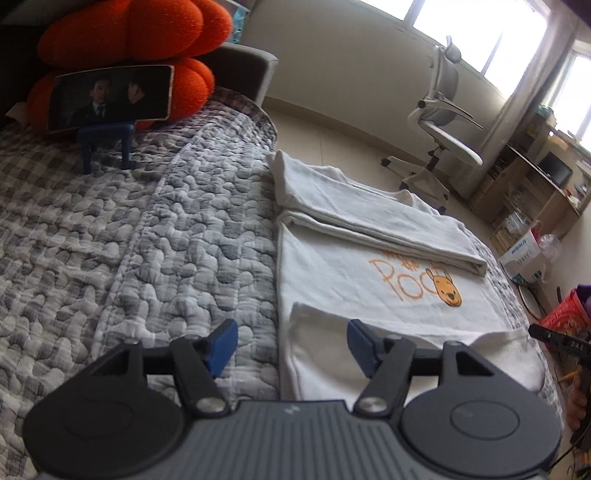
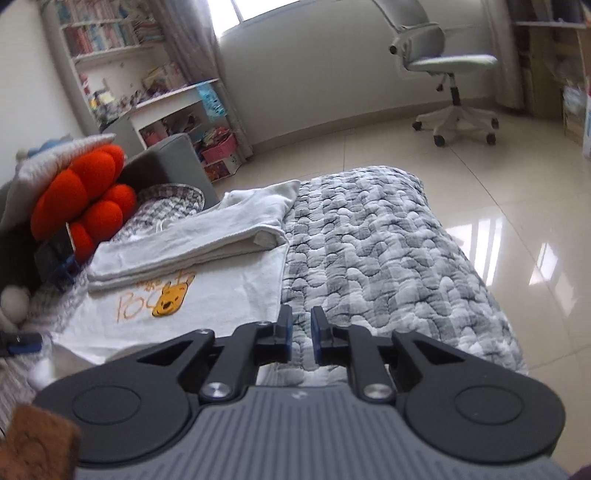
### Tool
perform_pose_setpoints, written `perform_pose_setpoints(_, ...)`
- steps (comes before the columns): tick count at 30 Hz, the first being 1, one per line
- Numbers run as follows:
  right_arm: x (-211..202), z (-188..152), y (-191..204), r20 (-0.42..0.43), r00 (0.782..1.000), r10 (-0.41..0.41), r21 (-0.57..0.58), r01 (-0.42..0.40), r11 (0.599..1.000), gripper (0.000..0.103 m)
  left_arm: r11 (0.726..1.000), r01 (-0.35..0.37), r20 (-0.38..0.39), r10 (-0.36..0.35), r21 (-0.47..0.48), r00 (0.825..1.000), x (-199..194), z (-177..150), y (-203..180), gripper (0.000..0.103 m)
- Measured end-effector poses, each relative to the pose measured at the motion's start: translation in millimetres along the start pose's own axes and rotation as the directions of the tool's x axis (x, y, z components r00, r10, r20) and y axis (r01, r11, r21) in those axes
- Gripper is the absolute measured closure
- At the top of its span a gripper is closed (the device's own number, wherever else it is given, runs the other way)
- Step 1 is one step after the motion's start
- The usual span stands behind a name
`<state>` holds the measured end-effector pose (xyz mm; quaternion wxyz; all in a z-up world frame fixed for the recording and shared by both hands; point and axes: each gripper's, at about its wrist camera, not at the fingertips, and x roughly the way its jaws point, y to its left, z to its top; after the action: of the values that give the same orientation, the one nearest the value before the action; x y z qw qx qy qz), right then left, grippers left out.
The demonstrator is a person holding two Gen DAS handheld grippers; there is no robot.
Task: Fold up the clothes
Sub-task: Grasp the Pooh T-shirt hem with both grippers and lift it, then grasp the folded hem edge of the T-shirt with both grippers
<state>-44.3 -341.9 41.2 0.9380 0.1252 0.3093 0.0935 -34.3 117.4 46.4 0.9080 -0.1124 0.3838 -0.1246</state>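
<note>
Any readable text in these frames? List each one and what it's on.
"Pooh", orange letters partly covered by a fold, on the white T-shirt.
"DAS", on the right gripper, at the left wrist view's right edge.
Blue print on the white box: too blurred to read.
Book spines on the bookshelf: too small.

Grey checked quilt (image 1: 129, 229) covers the bed, orange knot cushion (image 1: 129, 40) up at 11 o'clock with a phone (image 1: 110, 96) propped on a blue stand (image 1: 107, 142), white office chair (image 2: 448, 79) at 1 o'clock, bookshelf (image 2: 110, 48) behind.
</note>
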Motion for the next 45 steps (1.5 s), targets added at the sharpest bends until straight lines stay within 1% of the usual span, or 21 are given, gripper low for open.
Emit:
perform_pose_setpoints(1,1,-1,3,-0.014,1.0,0.017,-0.037,-0.017,0.999,0.061,1.0,0.002,-0.002,-0.002,0.02,1.0,3,-2,-3,0.029)
perform_pose_setpoints(6,7,-8,20,-0.047,0.998,0.044,-0.188,-0.052,0.981,0.061,0.994,-0.031,0.002,0.031,0.105,1.0,17,-9,-12,0.028)
perform_pose_setpoints(8,12,-11,23,-0.065,0.997,0.047,-0.23,-0.061,0.971,0.061,0.989,-0.057,0.008,0.057,0.138,0.998,20,-10,-14,0.041)
perform_pose_setpoints(9,14,-13,24,-0.076,0.996,0.05,-0.247,-0.067,0.967,0.061,0.986,-0.071,0.011,0.07,0.149,0.997,21,-11,-14,0.064)
perform_pose_setpoints(10,17,-15,25,-0.083,0.995,0.05,-0.259,-0.07,0.963,0.061,0.985,-0.085,0.018,0.083,0.152,0.996,20,-11,-13,0.077)
perform_pose_setpoints(11,19,-16,26,-0.087,0.995,0.048,-0.27,-0.069,0.96,0.063,0.985,-0.088,0.025,0.085,0.147,0.996,20,-10,-11,0.078)
perform_pose_setpoints(13,21,-16,26,-0.077,0.996,0.045,-0.268,-0.064,0.961,0.075,0.991,-0.057,0.03,0.054,0.121,0.998,17,-9,-6,0.09)
perform_pose_setpoints(15,21,-13,25,-0.062,0.998,0.032,-0.246,-0.047,0.968,0.088,0.991,-0.053,0.038,0.049,0.119,0.998,15,-10,-5,0.09)
perform_pose_setpoints(16,21,-13,24,-0.055,0.998,0.026,-0.236,-0.039,0.971,0.09,0.991,-0.057,0.042,0.052,0.122,0.998,14,-10,-4,0.09)
perform_pose_setpoints(20,20,-15,27,-0.054,0.998,0.018,-0.257,-0.032,0.966,0.091,0.992,-0.012,0.028,0.009,0.125,1.0,13,-12,-2,0.089)
perform_pose_setpoints(21,19,-15,28,-0.057,0.998,0.019,-0.272,-0.034,0.962,0.086,0.992,0.003,0.021,-0.006,0.124,1.0,14,-12,-1,0.083)
perform_pose_setpoints(22,18,-16,29,-0.057,0.998,0.022,-0.283,-0.037,0.958,0.083,0.992,0.016,0.015,-0.018,0.124,1.0,13,-13,0,0.071)
perform_pose_setpoints(24,17,-16,30,-0.064,0.997,0.035,-0.291,-0.052,0.955,0.076,0.99,0.044,0.016,-0.046,0.133,0.999,11,-13,1,0.065)
perform_pose_setpoints(26,15,-16,30,-0.064,0.997,0.037,-0.302,-0.054,0.952,0.07,0.988,0.052,0.028,-0.056,0.145,0.998,6,-13,1,0.064)
perform_pose_setpoints(33,8,-15,29,-0.053,0.998,0.025,-0.346,-0.042,0.937,0.07,0.978,0.065,0.04,-0.074,0.197,0.996,-6,-13,6,0.062)
perform_pose_setpoints(38,15,-13,32,-0.063,0.998,0.026,-0.356,-0.046,0.933,0.07,0.973,0.08,0.026,-0.088,0.219,0.996,3,-9,-1,0.062)
perform_pose_setpoints(40,21,-12,32,-0.072,0.997,0.019,-0.347,-0.043,0.937,0.07,0.97,0.063,0.018,-0.069,0.234,0.997,10,-9,-5,0.065)
perform_pose_setpoints(41,23,-12,32,-0.075,0.997,0.016,-0.337,-0.04,0.941,0.07,0.968,0.048,0.015,-0.053,0.245,0.998,13,-10,-8,0.069)
perform_pose_setpoints(42,24,-12,33,-0.071,0.997,0.008,-0.331,-0.031,0.943,0.078,0.966,0.033,0.011,-0.037,0.256,0.999,17,-10,-10,0.086)
perform_pose_setpoints(43,24,-13,33,-0.061,0.998,0.002,-0.326,-0.022,0.945,0.089,0.964,0.021,0.012,-0.026,0.266,1.0,18,-11,-12,0.095)
perform_pose_setpoints(45,21,-13,32,-0.041,0.999,-0.008,-0.309,-0.006,0.951,0.093,0.959,0.008,0.031,-0.017,0.285,0.999,15,-13,-14,0.096)
